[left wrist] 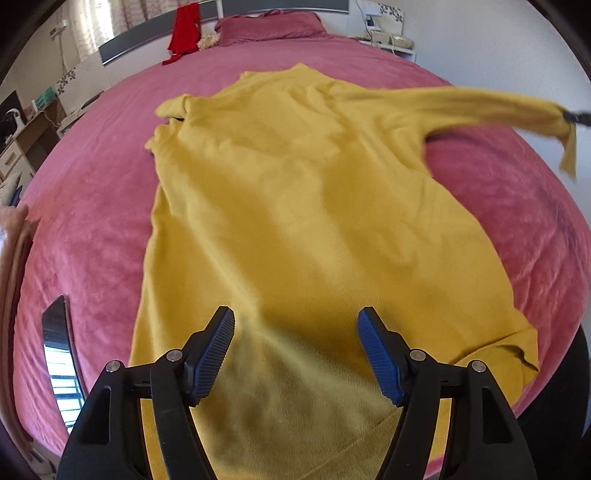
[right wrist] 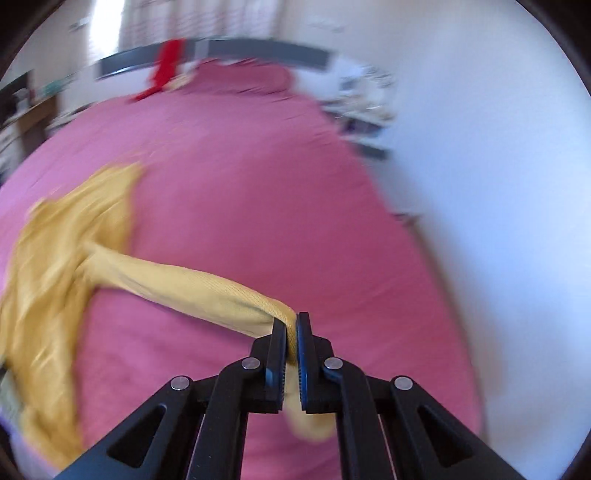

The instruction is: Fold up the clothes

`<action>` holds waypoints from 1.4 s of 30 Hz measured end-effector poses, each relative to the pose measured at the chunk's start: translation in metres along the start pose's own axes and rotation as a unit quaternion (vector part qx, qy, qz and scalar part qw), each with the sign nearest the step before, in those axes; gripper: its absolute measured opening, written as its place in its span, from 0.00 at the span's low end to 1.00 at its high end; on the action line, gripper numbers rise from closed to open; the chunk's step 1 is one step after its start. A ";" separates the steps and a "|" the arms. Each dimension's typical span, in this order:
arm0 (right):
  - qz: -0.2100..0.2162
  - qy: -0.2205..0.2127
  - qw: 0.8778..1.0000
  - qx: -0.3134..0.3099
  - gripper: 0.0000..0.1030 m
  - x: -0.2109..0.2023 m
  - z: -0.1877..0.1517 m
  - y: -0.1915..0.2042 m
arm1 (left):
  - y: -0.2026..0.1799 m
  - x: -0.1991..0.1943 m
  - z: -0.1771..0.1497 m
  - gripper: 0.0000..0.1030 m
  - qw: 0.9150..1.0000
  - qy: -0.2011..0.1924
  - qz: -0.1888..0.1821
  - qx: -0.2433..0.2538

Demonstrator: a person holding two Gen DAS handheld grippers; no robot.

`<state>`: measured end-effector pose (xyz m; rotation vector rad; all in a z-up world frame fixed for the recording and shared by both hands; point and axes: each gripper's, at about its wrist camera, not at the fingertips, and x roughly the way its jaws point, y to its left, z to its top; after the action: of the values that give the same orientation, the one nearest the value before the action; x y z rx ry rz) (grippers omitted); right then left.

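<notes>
Your right tool (right wrist: 291, 332) pinches the cuff of the sweater (left wrist: 295, 206) spread on the bed (left wrist: 92, 236) ahead of your gaping left tool (left wrist: 295, 343); keep the sleeve (right wrist: 184, 288) taut.

I note: sweater (left wrist: 295, 192) plain mustard yellow; bed cover (left wrist: 96, 229) pink; fingers (left wrist: 218, 354) blue ribbed pads on black; garment at headboard (left wrist: 183, 27) red.

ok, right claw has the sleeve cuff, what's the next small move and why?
Probably carry the sleeve inward across the yellow sweater: the right claw is shut on its cuff, the sleeve is stretched outward over the bed, and the left claw hovers open.
</notes>
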<state>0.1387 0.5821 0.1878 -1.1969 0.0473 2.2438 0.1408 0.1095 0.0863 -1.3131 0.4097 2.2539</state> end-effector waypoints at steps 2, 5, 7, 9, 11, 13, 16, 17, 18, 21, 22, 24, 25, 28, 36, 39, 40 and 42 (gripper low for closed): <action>-0.043 0.024 0.998 0.034 0.19 0.036 0.020 -0.038 | -0.005 0.007 -0.003 0.69 1.000 0.011 -0.005 0.011; -0.082 0.089 0.988 0.091 0.23 0.090 0.024 -0.076 | -0.007 0.010 -0.006 0.69 1.000 0.017 -0.017 0.013; -0.026 0.083 0.991 0.104 0.24 0.089 0.010 -0.057 | -0.004 0.007 -0.008 0.69 1.000 0.013 -0.010 0.001; 0.041 0.066 0.991 0.111 0.24 0.080 -0.006 -0.032 | 0.004 0.002 -0.011 0.69 1.000 0.008 0.005 0.005; 0.130 0.065 0.987 0.072 0.24 0.064 -0.027 0.014 | 0.016 -0.004 -0.014 0.69 1.000 0.005 0.021 0.006; 0.234 0.078 0.969 0.004 0.24 0.038 -0.058 0.079 | 0.031 -0.012 -0.015 0.69 0.999 0.002 0.037 0.005; 0.333 0.103 0.932 -0.097 0.23 -0.002 -0.101 0.160 | 0.053 -0.022 -0.021 0.69 0.998 0.001 0.060 0.004; 0.349 0.109 0.921 -0.131 0.23 -0.017 -0.115 0.185 | 0.061 -0.025 -0.023 0.69 0.998 0.001 0.067 0.003; 0.362 0.116 0.910 -0.165 0.23 -0.031 -0.130 0.209 | 0.066 -0.028 -0.027 0.69 0.998 0.002 0.070 -0.002; 0.332 0.116 0.907 -0.232 0.24 -0.046 -0.158 0.244 | 0.079 -0.034 -0.039 0.69 0.998 0.006 0.060 -0.028; 0.309 0.113 0.909 -0.255 0.24 -0.048 -0.165 0.254 | 0.081 -0.035 -0.043 0.69 0.998 0.006 0.056 -0.037; 0.263 0.107 0.911 -0.300 0.24 -0.051 -0.181 0.274 | 0.077 -0.037 -0.051 0.69 0.997 0.005 0.057 -0.044; 0.240 0.104 0.910 -0.322 0.24 -0.053 -0.189 0.284 | 0.076 -0.038 -0.055 0.69 0.997 0.004 0.059 -0.046; 0.184 0.096 0.906 -0.368 0.19 -0.055 -0.208 0.302 | 0.074 -0.043 -0.064 0.69 0.997 0.004 0.061 -0.051; 0.159 0.082 0.953 -0.244 0.05 -0.060 -0.172 0.214 | 0.090 -0.065 -0.066 0.69 0.993 -0.019 0.095 -0.073; 0.116 0.077 0.966 -0.218 0.00 -0.059 -0.160 0.183 | 0.097 -0.065 -0.069 0.69 0.991 -0.017 0.098 -0.086; 0.123 0.088 0.968 -0.201 0.00 -0.054 -0.161 0.171 | 0.097 -0.062 -0.071 0.69 0.992 -0.012 0.094 -0.088; 0.130 0.112 0.970 -0.174 0.00 -0.044 -0.167 0.158 | 0.095 -0.054 -0.076 0.69 0.992 0.000 0.086 -0.091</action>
<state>0.2011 0.3813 0.0851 -1.7169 -0.1125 2.3946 0.1657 -0.0209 0.0968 -1.4163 0.3364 2.4837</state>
